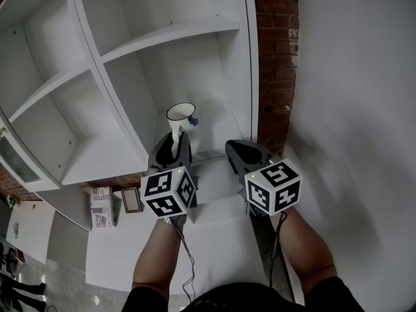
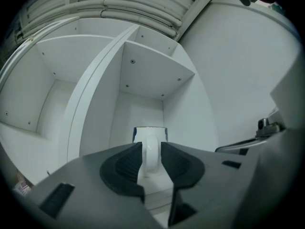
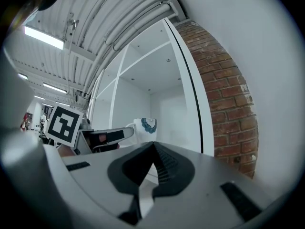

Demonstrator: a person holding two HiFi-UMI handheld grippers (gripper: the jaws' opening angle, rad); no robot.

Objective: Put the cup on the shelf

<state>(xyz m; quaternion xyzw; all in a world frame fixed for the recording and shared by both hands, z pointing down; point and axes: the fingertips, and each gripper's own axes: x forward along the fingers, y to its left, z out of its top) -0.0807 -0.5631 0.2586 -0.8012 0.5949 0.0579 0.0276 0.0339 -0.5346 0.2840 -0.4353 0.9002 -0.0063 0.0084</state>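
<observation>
Our left claw [image 1: 174, 140] stands spread, with the handle of the white cup [image 1: 181, 117] between its two pads. In the left gripper view the pads seem just clear of the handle, though the gap is too thin for us to be sure. The cup stands upright inside a compartment of the white shelf [image 1: 107, 77], straight ahead of this claw. Our right claw [image 1: 242, 149] is pressed together on nothing. The cup lies ahead and to its left, and a brick wall [image 3: 228, 104] is on its right.
</observation>
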